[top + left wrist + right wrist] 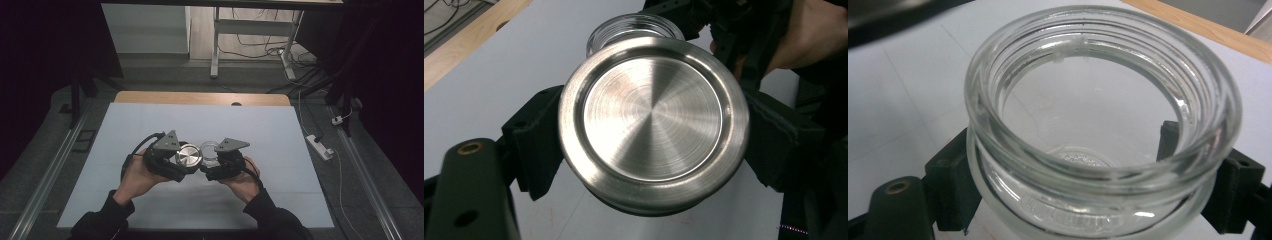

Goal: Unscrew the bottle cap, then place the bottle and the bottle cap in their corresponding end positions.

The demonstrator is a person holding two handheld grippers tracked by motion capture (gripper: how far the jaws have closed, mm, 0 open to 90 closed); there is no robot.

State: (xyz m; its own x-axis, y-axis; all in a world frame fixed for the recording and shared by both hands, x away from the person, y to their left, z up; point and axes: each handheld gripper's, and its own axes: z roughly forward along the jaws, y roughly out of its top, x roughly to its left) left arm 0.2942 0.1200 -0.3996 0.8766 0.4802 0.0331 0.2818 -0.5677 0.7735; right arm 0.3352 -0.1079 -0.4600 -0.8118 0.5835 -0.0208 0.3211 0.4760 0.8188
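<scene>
High view is showing both grippers meeting near the bench's front edge. Left gripper [186,161] is clamping the round brushed-steel lid [653,122] edgewise between its fingers [536,142]; right gripper [216,161] is gripping the empty clear glass jar [1103,125] below its threaded rim, mouth exposed, apparently for capping.

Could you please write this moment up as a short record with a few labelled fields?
surface: white table with a wooden far edge
left gripper: shut on the metal lid, jaws on its rim at either side
right gripper: shut on the glass jar, jaws on its body at either side
jar: open, looks empty, threaded mouth
lid and jar: close together, lid off the jar
</scene>
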